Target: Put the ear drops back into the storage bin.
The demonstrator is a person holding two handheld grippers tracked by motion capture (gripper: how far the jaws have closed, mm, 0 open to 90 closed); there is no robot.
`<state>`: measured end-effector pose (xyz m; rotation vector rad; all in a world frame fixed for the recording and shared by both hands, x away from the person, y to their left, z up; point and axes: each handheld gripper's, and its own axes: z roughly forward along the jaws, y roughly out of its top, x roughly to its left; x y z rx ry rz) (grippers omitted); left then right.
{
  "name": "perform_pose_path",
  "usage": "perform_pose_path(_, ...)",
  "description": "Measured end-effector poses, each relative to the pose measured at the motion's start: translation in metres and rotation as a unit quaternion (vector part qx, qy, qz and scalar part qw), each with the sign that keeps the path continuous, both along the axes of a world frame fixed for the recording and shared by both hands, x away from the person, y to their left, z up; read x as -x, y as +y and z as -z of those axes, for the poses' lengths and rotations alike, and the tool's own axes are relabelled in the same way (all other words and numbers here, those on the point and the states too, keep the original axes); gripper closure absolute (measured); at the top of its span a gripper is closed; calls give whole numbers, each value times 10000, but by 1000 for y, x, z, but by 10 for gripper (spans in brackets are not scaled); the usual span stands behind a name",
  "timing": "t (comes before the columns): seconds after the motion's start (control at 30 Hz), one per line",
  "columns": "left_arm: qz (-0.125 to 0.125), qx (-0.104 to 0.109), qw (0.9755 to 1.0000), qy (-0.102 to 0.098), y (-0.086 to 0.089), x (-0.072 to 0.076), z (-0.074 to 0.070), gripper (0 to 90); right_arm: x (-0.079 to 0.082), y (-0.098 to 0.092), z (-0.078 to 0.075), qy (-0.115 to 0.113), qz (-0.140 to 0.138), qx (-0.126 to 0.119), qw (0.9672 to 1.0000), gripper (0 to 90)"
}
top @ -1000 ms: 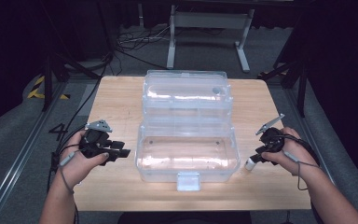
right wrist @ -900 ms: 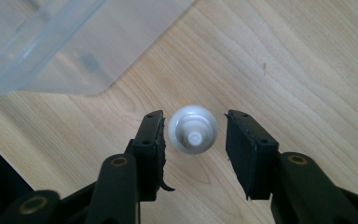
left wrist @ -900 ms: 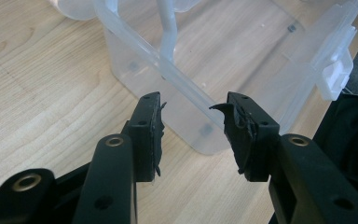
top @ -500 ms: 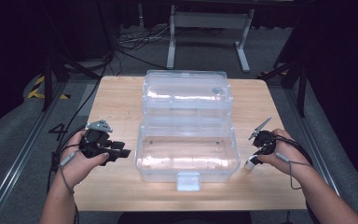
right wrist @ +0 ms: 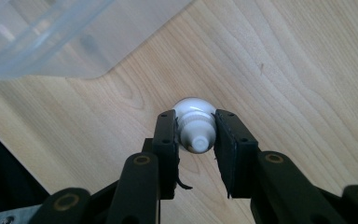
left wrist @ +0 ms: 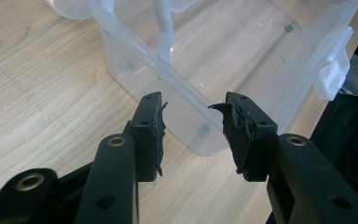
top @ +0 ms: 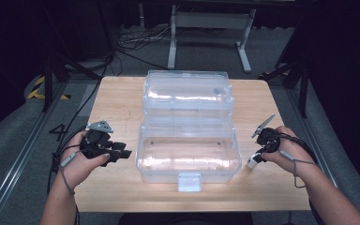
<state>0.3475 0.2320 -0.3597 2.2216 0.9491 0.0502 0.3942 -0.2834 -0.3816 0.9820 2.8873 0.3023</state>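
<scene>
Light wood-grain table [top: 122, 101], rectangular, pale top w/ rounded corners. At centre sits a clear plastic storage box [top: 187, 154], lid swung open toward the far side; box base at near-centre, lid [top: 185, 93] flat on the table just beyond it, white latch tab at near edge. Right of the box, near side, a small white plastic tube w/ ribbed screw cap [right wrist: 195, 127] stands on the wood, just beside the box's right end, not touching it. Left part of table bare wood.
</scene>
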Motion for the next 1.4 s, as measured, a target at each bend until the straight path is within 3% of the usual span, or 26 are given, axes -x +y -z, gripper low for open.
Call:
perform_pose_path(0.5, -39, 6, 10000, 8, 2, 0, 0, 582, 0, 2, -29, -146, -208, 3, 9997, 715)
perform_pose_path(0.87, -35, -3, 10000, 6, 2, 0, 1, 587, 5, 5, -53, -125, -157, -99, 9998, 715)
perform_pose_path(1.4, -38, 3, 10000, 40, 1, -1, 2, 587, 12, 24, -96, -417, -594, -130, 9973, 715)
